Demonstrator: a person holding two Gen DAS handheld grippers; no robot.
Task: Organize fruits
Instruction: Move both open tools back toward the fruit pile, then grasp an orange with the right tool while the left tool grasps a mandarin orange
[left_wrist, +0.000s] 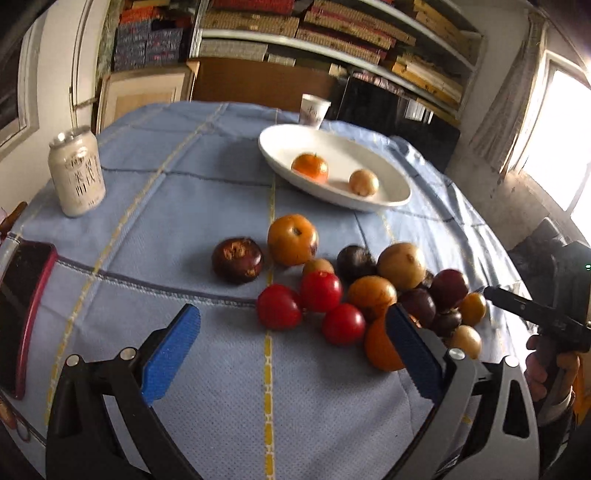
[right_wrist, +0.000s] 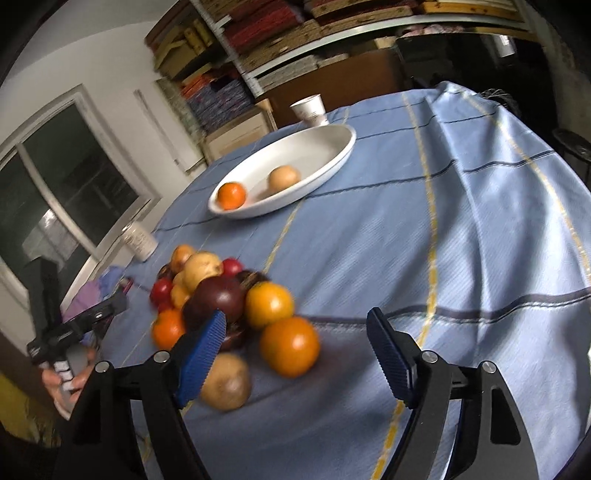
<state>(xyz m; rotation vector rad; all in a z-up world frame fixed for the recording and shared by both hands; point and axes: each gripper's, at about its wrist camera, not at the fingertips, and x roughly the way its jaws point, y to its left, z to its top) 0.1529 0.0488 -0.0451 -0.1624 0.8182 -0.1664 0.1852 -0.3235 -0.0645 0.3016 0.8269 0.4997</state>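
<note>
blurred: fruit pile (right_wrist: 229, 306) | hidden: orange (left_wrist: 382, 349) partly behind tool pad | cut off: phone (left_wrist: 18, 317) at left edge

Crowded bookshelves (left_wrist: 332, 33) line the wall beside a bright curtained window (left_wrist: 557, 133).

Left gripper (left_wrist: 291, 343) is held angled downward, blue pads spread wide, nothing clamped between them. Right gripper (right_wrist: 297, 354) is likewise tilted downward, jaws parted and empty. Each gripper is carried by a hand (left_wrist: 543, 365) wrapped around its pistol-style handle.

Glossy white dish (left_wrist: 391, 199), woven tablecloth (left_wrist: 184, 229)
</note>
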